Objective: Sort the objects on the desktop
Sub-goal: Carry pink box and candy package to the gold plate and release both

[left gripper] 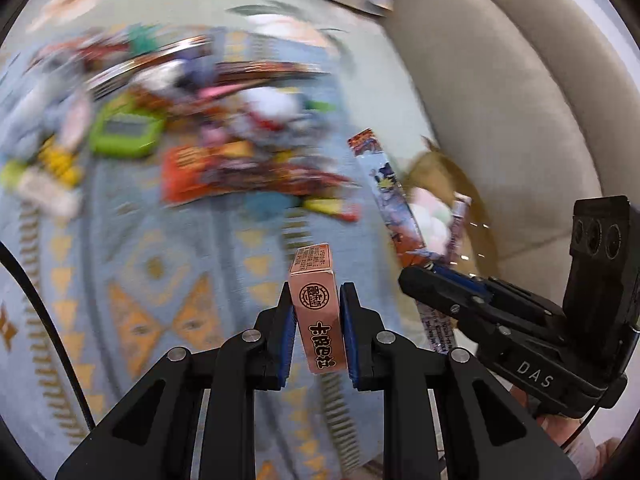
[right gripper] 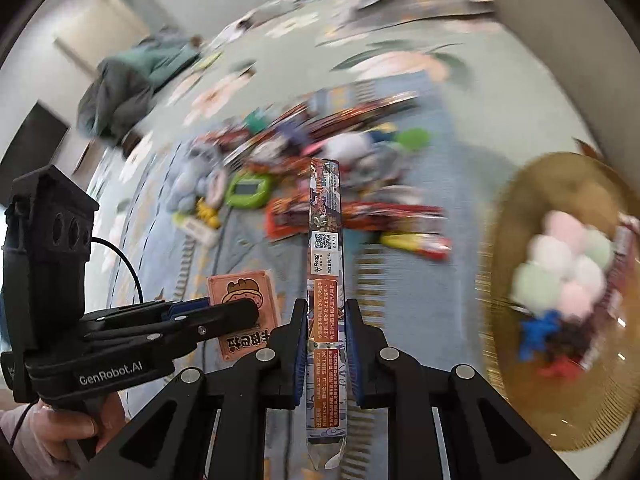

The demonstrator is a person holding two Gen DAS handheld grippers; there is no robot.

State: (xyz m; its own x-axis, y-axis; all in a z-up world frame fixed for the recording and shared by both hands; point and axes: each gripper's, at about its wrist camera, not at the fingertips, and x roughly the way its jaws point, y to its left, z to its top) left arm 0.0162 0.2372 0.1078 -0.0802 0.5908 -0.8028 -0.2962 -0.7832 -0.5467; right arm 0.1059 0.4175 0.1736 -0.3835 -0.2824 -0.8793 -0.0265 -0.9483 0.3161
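Note:
My left gripper (left gripper: 316,312) is shut on a small pink card box (left gripper: 318,312) with black print and holds it upright above the patterned blue cloth (left gripper: 160,280). The box also shows in the right wrist view (right gripper: 244,300), behind the left gripper (right gripper: 240,314). My right gripper (right gripper: 325,340) is shut on a long flat card packet (right gripper: 325,264) with a QR code, held edge-on. In the left wrist view the right gripper (left gripper: 436,284) holds that packet (left gripper: 390,200) next to a round golden tray (right gripper: 520,420) of pastel puffballs (right gripper: 560,268).
A blurred heap of snack packets and toys (left gripper: 224,136) lies on the cloth, with a green handheld gadget (left gripper: 120,128) and yellow items (left gripper: 60,164) at its left. A beige sofa (left gripper: 500,120) rises at the right. A seated person (right gripper: 132,76) is far off.

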